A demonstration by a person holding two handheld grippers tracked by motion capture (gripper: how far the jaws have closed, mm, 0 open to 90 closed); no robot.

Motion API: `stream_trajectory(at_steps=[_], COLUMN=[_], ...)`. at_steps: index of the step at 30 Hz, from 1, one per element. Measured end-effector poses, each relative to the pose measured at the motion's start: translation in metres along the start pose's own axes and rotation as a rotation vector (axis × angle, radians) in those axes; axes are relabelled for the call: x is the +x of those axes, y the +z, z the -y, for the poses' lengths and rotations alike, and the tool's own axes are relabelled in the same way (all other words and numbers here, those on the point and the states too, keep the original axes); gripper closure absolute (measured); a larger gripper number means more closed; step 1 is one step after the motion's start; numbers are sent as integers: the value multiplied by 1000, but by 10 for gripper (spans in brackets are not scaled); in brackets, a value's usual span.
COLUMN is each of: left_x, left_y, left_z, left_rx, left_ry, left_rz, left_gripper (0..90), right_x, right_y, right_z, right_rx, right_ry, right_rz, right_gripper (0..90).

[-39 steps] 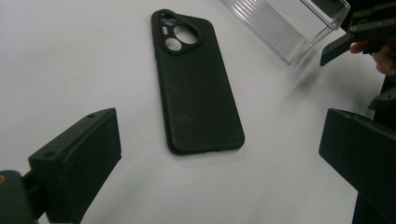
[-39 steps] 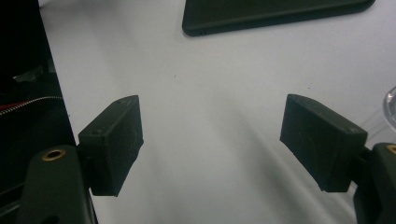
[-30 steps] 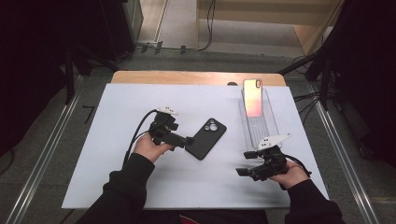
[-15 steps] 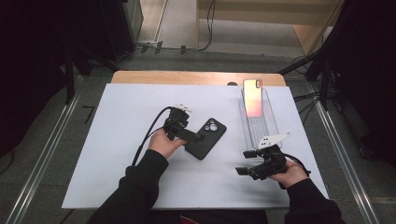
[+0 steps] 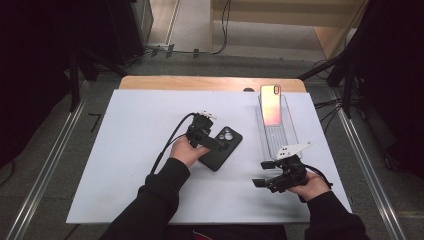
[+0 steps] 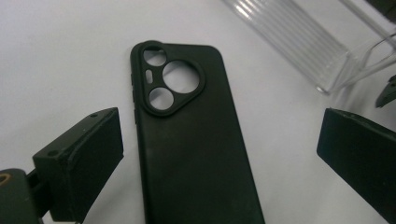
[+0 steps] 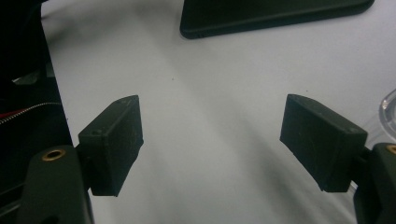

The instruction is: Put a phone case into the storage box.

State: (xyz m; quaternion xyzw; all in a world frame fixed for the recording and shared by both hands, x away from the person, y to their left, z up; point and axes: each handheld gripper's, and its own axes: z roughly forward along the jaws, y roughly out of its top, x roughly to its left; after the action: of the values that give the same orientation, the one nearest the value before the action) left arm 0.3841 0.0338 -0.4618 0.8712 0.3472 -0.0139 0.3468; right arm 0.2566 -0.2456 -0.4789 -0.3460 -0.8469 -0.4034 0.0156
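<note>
Black phone case (image 6: 196,140) lies flat mid-desk, its long axis running straight ahead between the left tool's (image 6: 219,154) wide-open jaws, untouched; the right tool (image 7: 212,140), also open and empty, hangs farther away.

Black phone case (image 6: 196,144), flat, camera cutouts up, on white table (image 5: 135,130)

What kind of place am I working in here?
Probably a lab recording station: a white-covered table ringed by dark stands and floor cables, with only a black phone case, a phone and its clear stand on it.
</note>
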Motion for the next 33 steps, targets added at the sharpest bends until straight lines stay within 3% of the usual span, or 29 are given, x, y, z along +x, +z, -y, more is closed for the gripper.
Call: stream_trajectory(at_steps=[5,25,29,33], left_x=[0,-6,-11,-15], left_y=[6,34,37,40], left_z=[2,13,15,16], left_rx=[47,136,149,144], left_ry=[14,64,103,104], left_rz=[-31,-100,-139,-172], left_gripper=[5,4,1,1], right_x=[0,0,0,0], right_y=[1,3,3,3], right_z=[0,-1,-1,-1], right_rx=[4,11,13,18], right_ry=[-3,-6,-6,-2], right_rz=[0,1,3,5], right_gripper=[193,193,193,192])
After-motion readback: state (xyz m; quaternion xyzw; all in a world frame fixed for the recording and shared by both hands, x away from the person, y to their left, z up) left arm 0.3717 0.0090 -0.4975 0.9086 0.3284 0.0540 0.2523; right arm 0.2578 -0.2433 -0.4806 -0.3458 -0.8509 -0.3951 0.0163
